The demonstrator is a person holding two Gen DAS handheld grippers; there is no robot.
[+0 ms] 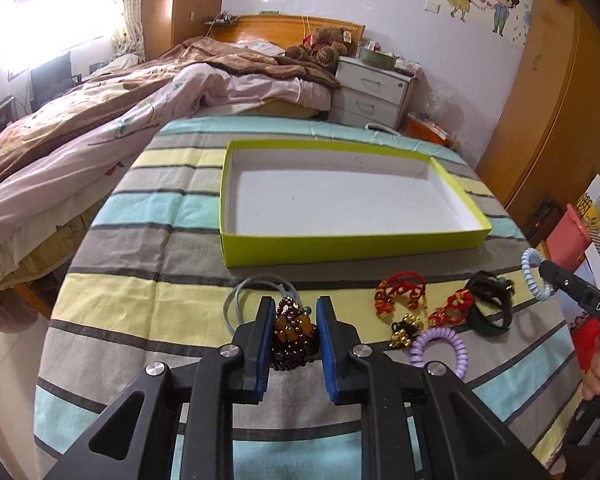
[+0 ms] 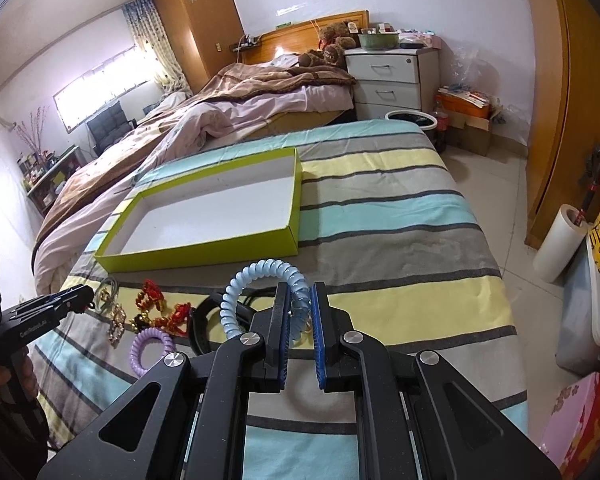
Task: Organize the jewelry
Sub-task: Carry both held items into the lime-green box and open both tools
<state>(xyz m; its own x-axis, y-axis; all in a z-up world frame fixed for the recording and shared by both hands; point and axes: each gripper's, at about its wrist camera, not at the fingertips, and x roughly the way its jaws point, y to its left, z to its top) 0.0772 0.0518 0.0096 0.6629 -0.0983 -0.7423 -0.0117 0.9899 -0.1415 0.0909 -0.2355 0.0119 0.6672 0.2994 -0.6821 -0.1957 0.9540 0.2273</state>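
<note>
My left gripper (image 1: 295,304) is shut on a bunched bracelet of dark purple and amber beads (image 1: 294,336), just above the striped cloth. My right gripper (image 2: 300,292) is shut on a light blue spiral band (image 2: 236,284), which arches up to the left of its fingers; the same band (image 1: 530,272) shows at the right edge of the left wrist view. An empty box with lime-green walls and a white floor (image 1: 352,246) lies beyond both grippers. Red knotted bracelets (image 1: 400,292), a black strap (image 1: 492,312), a purple spiral band (image 1: 440,348) and a gold-bell piece (image 1: 406,328) lie between them.
A grey cord loop (image 1: 236,300) lies left of my left fingers. The striped table (image 2: 400,240) drops to the floor on the right, where a paper roll (image 2: 560,240) and boxes stand. A bed with rumpled quilts (image 1: 100,128) borders the left side.
</note>
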